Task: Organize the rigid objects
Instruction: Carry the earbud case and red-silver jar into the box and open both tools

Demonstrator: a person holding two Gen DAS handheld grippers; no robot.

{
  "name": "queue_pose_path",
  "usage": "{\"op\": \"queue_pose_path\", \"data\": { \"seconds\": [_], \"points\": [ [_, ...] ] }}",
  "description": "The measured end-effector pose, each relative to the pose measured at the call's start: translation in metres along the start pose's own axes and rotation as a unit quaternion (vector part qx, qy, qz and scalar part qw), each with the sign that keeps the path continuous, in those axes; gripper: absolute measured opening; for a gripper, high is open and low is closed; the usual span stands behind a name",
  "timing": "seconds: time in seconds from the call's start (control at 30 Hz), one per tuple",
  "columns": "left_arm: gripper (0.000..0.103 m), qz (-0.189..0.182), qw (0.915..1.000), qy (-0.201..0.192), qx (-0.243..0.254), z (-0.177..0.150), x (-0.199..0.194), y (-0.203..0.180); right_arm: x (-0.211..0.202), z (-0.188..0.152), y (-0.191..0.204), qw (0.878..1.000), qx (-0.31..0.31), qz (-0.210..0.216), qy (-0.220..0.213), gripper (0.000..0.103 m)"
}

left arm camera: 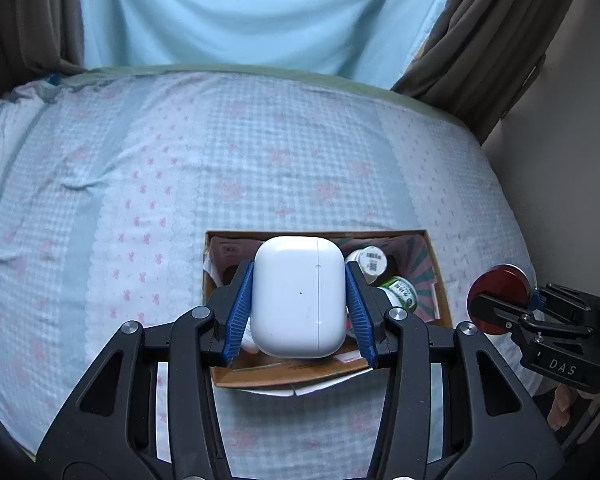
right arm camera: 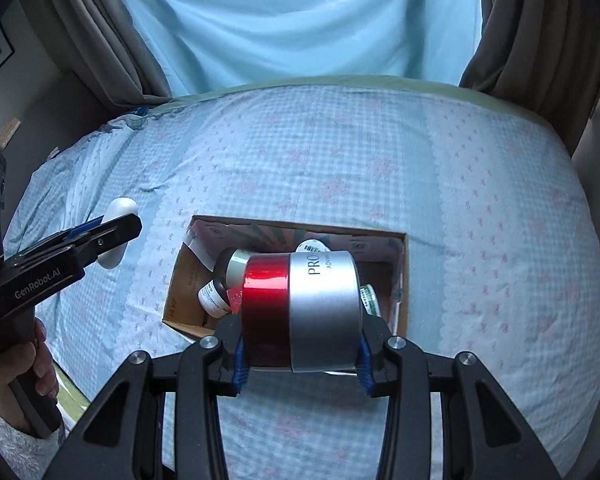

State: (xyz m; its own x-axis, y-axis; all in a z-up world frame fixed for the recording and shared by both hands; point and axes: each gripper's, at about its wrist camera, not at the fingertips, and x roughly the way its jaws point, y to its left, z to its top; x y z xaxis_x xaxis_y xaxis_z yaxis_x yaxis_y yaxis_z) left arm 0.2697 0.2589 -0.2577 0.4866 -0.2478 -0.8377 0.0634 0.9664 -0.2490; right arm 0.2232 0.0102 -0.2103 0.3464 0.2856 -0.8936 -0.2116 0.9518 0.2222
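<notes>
My left gripper (left arm camera: 300, 304) is shut on a white earbud case (left arm camera: 300, 296) and holds it above an open cardboard box (left arm camera: 284, 378) on the bed. My right gripper (right arm camera: 300, 320) is shut on a red and silver jar (right arm camera: 300, 312) and holds it over the same box (right arm camera: 172, 300). In the right wrist view the left gripper (right arm camera: 112, 236) with the white case (right arm camera: 120, 210) is left of the box. In the left wrist view the right gripper (left arm camera: 500, 308) with the red jar (left arm camera: 500, 280) is right of the box. Small bottles (left arm camera: 370, 264) lie inside the box.
The bed has a blue checked sheet (left arm camera: 180, 180) with pink bows. A blue curtain (left arm camera: 240, 12) and brown drapes (left arm camera: 488, 40) hang behind it. A wall (left arm camera: 572, 160) runs along the right of the bed. A hand (right arm camera: 20, 368) holds the left gripper's handle.
</notes>
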Motion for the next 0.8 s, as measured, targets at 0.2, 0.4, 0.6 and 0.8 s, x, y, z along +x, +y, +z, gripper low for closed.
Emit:
{"op": "queue_pose_path", "data": {
  "seconds": [0.2,0.4,0.6,0.8],
  "points": [
    [0.041,-0.005,0.9991,0.042,0.002,-0.007,0.049,0.027,0.053,-0.013,0.014,0.999,0.017,-0.011,0.046,0.038],
    [0.041,-0.01,0.9964,0.085,-0.004,-0.021,0.093,0.039,0.104,-0.022,0.018,0.996,0.022,-0.01,0.089,0.038],
    [0.041,-0.016,0.9932,0.115,0.009,-0.027,0.12,0.039,0.128,-0.026,0.025,0.994,0.013,-0.009,0.104,0.038],
    [0.1,-0.029,0.9937,0.107,0.017,-0.021,0.116,0.034,0.133,-0.025,0.022,0.995,0.026,-0.014,0.097,0.052]
  ]
}}
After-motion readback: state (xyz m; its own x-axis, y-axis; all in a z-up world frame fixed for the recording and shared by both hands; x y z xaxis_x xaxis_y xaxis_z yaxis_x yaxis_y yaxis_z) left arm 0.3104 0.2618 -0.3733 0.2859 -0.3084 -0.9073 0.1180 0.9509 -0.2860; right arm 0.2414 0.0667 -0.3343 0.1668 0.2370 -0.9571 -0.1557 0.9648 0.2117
